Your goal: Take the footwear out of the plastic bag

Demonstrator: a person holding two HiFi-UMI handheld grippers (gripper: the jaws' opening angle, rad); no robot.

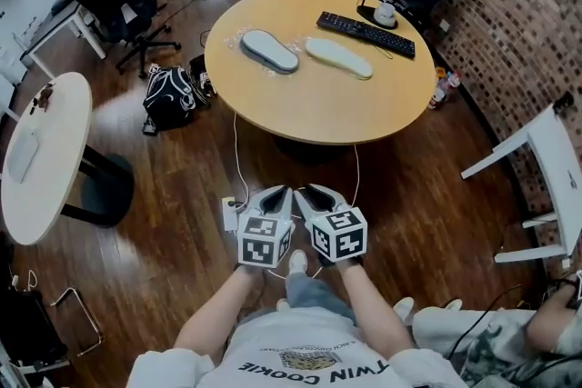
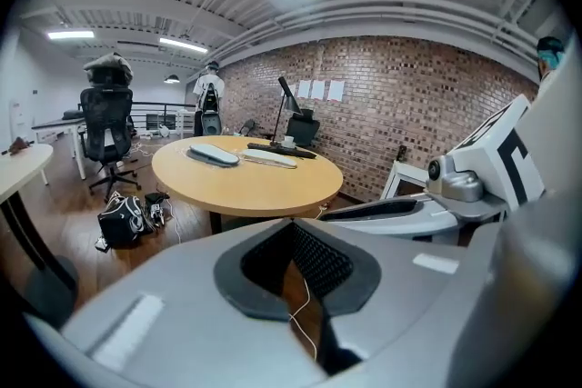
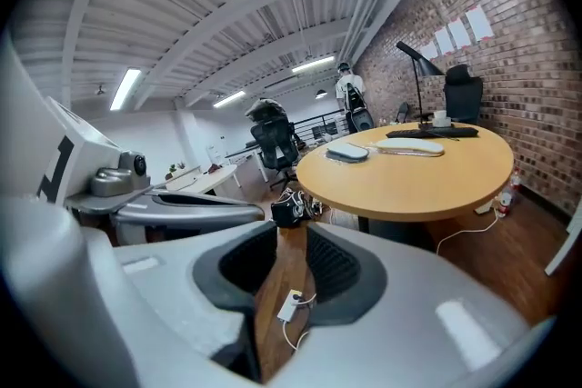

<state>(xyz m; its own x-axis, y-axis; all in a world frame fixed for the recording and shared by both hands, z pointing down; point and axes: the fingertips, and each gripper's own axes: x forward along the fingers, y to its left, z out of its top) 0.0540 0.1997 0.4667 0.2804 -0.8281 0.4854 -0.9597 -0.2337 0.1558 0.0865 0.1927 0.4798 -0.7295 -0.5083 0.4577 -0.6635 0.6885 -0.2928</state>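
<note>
- The left gripper and the right gripper are held side by side, low over the wooden floor and well apart from the round desk.
- The left gripper's fingers are seen pressed together at the tips, with nothing pinched; only floor and a white cable show behind them.
- The right gripper's fingers are spread by a moderate gap, with nothing between them but floor and a white plug block.
- The footwear is seen lying on the desk: a grey piece just beside a pale piece.
- Whether the plastic bag covers them cannot be told.
- A black keyboard is seen beyond the footwear.
- A black backpack is seen on the floor beside the desk.
</note>
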